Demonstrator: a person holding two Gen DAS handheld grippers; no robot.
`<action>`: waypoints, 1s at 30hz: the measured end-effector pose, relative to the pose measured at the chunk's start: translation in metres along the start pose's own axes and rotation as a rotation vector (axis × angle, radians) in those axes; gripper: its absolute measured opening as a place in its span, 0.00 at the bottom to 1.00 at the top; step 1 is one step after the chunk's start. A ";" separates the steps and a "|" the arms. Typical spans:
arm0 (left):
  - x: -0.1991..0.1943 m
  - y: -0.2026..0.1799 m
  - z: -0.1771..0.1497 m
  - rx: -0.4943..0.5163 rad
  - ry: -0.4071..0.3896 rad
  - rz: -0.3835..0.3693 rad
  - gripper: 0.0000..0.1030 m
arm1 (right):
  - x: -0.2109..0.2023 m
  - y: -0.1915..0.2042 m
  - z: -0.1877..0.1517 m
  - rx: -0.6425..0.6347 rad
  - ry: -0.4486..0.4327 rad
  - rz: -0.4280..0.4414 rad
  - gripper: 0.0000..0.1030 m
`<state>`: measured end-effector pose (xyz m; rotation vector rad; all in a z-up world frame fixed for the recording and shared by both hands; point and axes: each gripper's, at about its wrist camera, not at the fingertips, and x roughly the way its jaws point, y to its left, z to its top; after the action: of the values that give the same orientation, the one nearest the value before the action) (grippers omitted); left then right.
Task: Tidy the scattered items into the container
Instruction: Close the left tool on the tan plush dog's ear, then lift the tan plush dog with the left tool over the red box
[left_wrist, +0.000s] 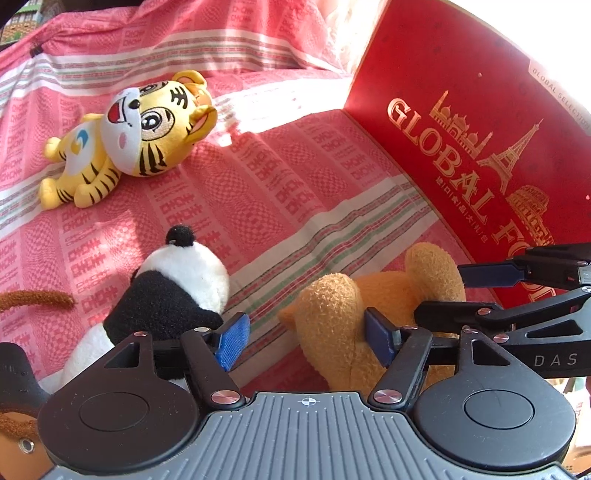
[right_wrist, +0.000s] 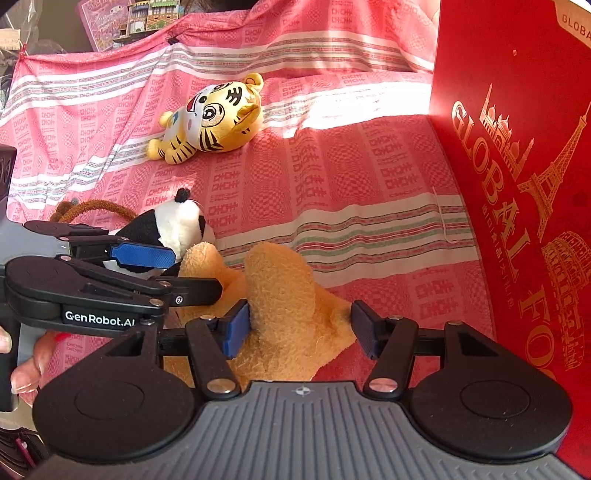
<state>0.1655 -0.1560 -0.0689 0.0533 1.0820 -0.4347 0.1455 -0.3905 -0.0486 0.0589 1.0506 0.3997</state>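
Observation:
An orange plush bear (left_wrist: 343, 317) (right_wrist: 288, 310) lies on the pink cloth beside the tall red "GLOBAL FOOD" box (left_wrist: 480, 122) (right_wrist: 524, 184). My left gripper (left_wrist: 308, 341) is open, with the bear touching its right finger and a panda plush (left_wrist: 173, 291) (right_wrist: 173, 229) by its left finger. My right gripper (right_wrist: 301, 330) is open around part of the bear; it also shows in the left wrist view (left_wrist: 472, 291). The left gripper shows at left in the right wrist view (right_wrist: 166, 271). A yellow tiger plush (left_wrist: 129, 140) (right_wrist: 214, 118) lies farther back.
A brown plush tail or cord (left_wrist: 37, 299) (right_wrist: 96, 208) lies at the left by the panda. The pink patterned cloth (left_wrist: 295, 177) (right_wrist: 351, 177) covers the whole surface. Clutter and a printed card (right_wrist: 129, 18) sit beyond the cloth's far edge.

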 end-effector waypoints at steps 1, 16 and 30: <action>0.002 -0.004 0.001 0.006 0.003 0.008 0.75 | 0.000 -0.002 0.000 0.014 0.004 0.014 0.59; 0.008 -0.018 0.006 0.043 0.018 0.016 0.49 | 0.003 -0.010 0.005 0.045 0.030 0.066 0.55; 0.008 -0.016 0.007 0.026 0.055 0.044 0.32 | -0.003 0.005 0.003 -0.061 0.011 0.077 0.27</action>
<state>0.1684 -0.1752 -0.0698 0.1124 1.1275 -0.4091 0.1455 -0.3866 -0.0435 0.0426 1.0482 0.5022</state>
